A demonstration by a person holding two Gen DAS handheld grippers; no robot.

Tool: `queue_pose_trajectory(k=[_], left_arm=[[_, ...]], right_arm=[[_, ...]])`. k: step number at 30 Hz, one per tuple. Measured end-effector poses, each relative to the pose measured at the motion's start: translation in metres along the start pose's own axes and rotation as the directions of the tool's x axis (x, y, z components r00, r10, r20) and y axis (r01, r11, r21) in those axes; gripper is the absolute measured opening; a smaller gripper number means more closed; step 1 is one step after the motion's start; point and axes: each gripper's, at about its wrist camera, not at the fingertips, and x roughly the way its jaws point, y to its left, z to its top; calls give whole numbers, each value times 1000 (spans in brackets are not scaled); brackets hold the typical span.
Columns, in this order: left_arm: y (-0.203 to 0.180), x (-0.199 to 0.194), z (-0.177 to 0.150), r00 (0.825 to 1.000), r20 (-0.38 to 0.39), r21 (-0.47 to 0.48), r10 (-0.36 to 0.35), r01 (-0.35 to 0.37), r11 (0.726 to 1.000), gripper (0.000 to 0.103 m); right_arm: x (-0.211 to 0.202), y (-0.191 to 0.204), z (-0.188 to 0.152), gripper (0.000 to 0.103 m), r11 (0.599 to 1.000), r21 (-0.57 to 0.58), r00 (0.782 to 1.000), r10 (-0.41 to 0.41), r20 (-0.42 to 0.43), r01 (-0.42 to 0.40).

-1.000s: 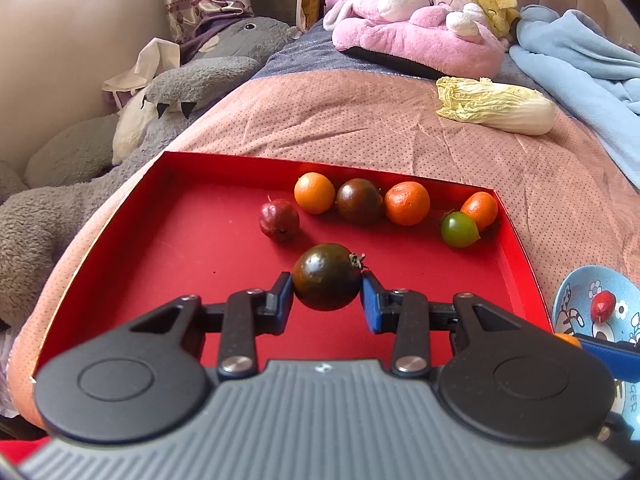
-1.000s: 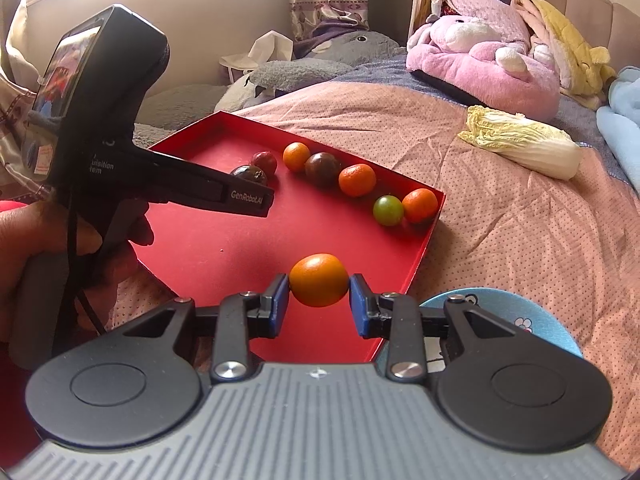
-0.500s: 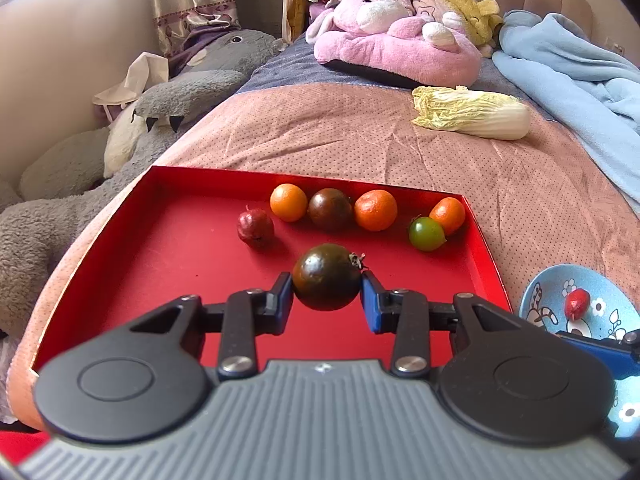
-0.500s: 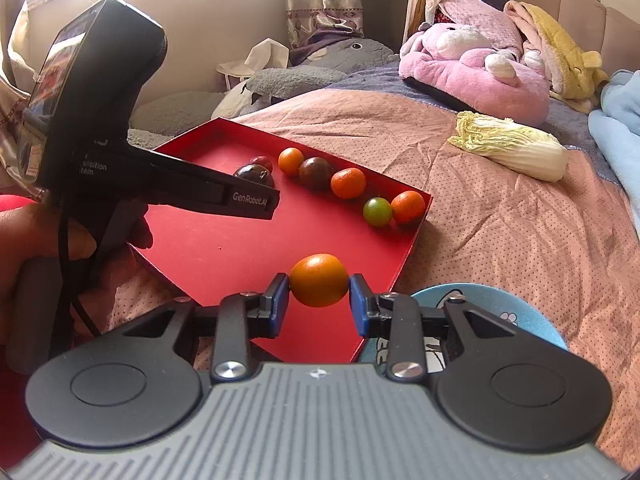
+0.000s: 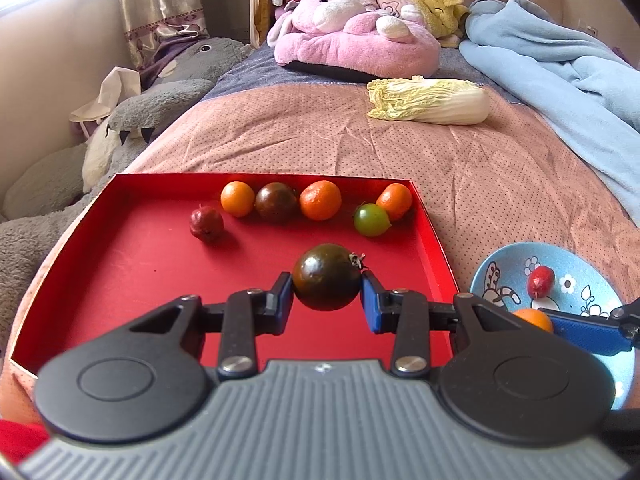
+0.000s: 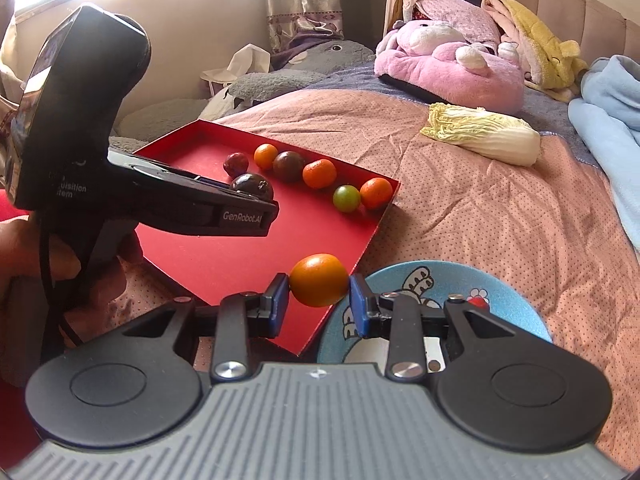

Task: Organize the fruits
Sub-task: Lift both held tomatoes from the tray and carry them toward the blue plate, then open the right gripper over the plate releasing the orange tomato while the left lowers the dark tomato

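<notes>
My left gripper [image 5: 326, 280] is shut on a dark brown tomato [image 5: 326, 276] and holds it above the red tray [image 5: 120, 280]. Along the tray's far edge lie several fruits: orange ones, a dark one [image 5: 276, 202], a green one [image 5: 371, 220] and a dark red one [image 5: 206, 224]. My right gripper [image 6: 319, 282] is shut on an orange fruit [image 6: 319, 280], held over the tray's right corner beside the blue bowl [image 6: 500, 304]. The bowl [image 5: 504, 264] holds a small red fruit [image 5: 540, 280].
The tray and bowl rest on a pink dotted bedspread [image 5: 500, 184]. A napa cabbage [image 5: 430, 100] lies farther back. A pink plush [image 5: 352, 40], a grey plush [image 5: 160, 108] and a blue blanket [image 5: 560, 80] lie around the bed.
Both grippers have drawn back and to the right while keeping their fruits. The bowl and the right gripper's tip now show more fully in the left wrist view.
</notes>
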Motion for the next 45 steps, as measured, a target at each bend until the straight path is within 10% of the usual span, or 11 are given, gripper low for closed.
queue_pose_trajectory(k=[21, 45], left_arm=[[-66, -1, -4, 982, -9, 106, -186, 186, 977, 39], [-110, 15, -15, 958, -67, 219, -280, 288, 932, 40]], right_arm=[[-21, -80, -67, 38, 979, 131, 984, -145, -102, 158], [-2, -80, -73, 39, 979, 130, 980, -137, -145, 156]])
